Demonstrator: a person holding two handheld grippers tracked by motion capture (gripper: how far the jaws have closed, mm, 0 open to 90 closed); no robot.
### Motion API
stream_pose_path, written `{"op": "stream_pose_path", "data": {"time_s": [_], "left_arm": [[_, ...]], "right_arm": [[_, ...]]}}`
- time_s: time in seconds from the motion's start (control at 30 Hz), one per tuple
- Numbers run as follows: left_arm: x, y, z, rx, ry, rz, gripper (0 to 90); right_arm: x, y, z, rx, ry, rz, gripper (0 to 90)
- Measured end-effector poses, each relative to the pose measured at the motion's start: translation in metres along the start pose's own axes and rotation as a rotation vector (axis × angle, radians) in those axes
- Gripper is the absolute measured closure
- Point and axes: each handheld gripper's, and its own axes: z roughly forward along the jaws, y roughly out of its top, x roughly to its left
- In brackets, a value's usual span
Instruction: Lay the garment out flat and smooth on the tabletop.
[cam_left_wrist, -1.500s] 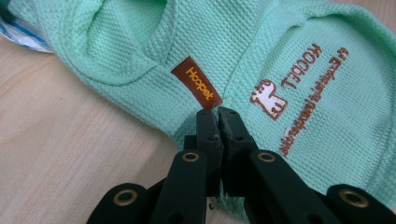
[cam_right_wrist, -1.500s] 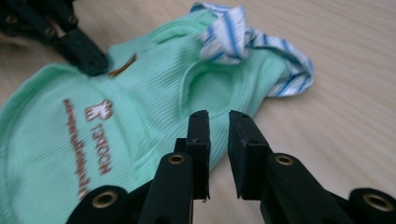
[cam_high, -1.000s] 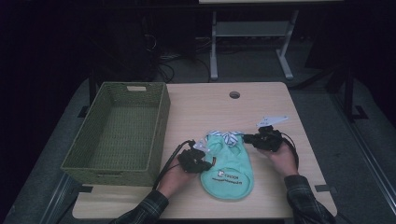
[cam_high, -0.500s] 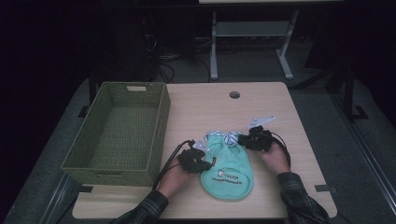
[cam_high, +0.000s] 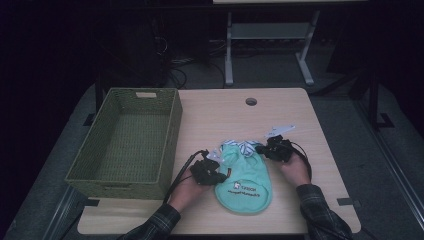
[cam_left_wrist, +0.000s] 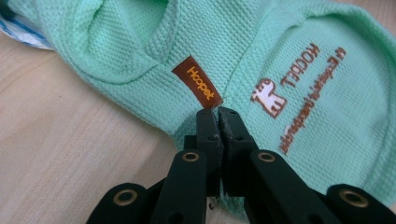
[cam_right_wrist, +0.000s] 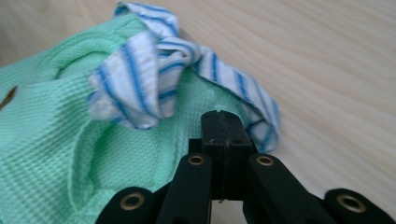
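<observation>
Mint waffle-knit garment (cam_high: 244, 175) with striped collar (cam_right_wrist: 154, 74), flat on table (cam_high: 220, 115) near front edge. Left gripper (cam_left_wrist: 218, 113) pinched on its edge by the Hoopet tag (cam_left_wrist: 197, 85); right gripper (cam_right_wrist: 224, 116) clamped on cloth under collar, moved inward since a second ago. Basket (cam_high: 171, 132) left: empty.

Quick tally on the bench (cam_high: 300, 125)
One green garment (cam_high: 243, 175), one woven basket (cam_high: 125, 137), two claws: left claw (cam_high: 220, 176), right claw (cam_high: 261, 149).
</observation>
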Motion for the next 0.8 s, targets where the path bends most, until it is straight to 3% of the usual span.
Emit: {"op": "stream_pose_path", "data": {"time_s": [0.23,0.37,0.5,0.67,0.8], "left_arm": [[-0.001,0.000,0.000,0.002,0.006,0.002,87.5],[-0.001,-0.001,0.001,-0.012,0.006,-0.007,87.0],[0.000,0.001,0.000,-0.025,-0.022,-0.023,79.6],[0.005,0.012,-0.012,-0.073,0.008,-0.024,81.2],[0.017,0.025,-0.020,-0.098,0.068,-0.027,87.3]], "right_arm": [[-0.017,-0.006,0.001,0.001,-0.019,0.013,89.9],[-0.018,-0.009,0.001,-0.016,-0.014,0.035,88.7],[-0.017,-0.008,-0.003,-0.047,-0.008,0.035,85.6],[-0.017,-0.004,-0.014,-0.087,0.011,0.031,87.7],[-0.016,-0.001,-0.015,-0.085,0.019,0.029,89.6]]}}
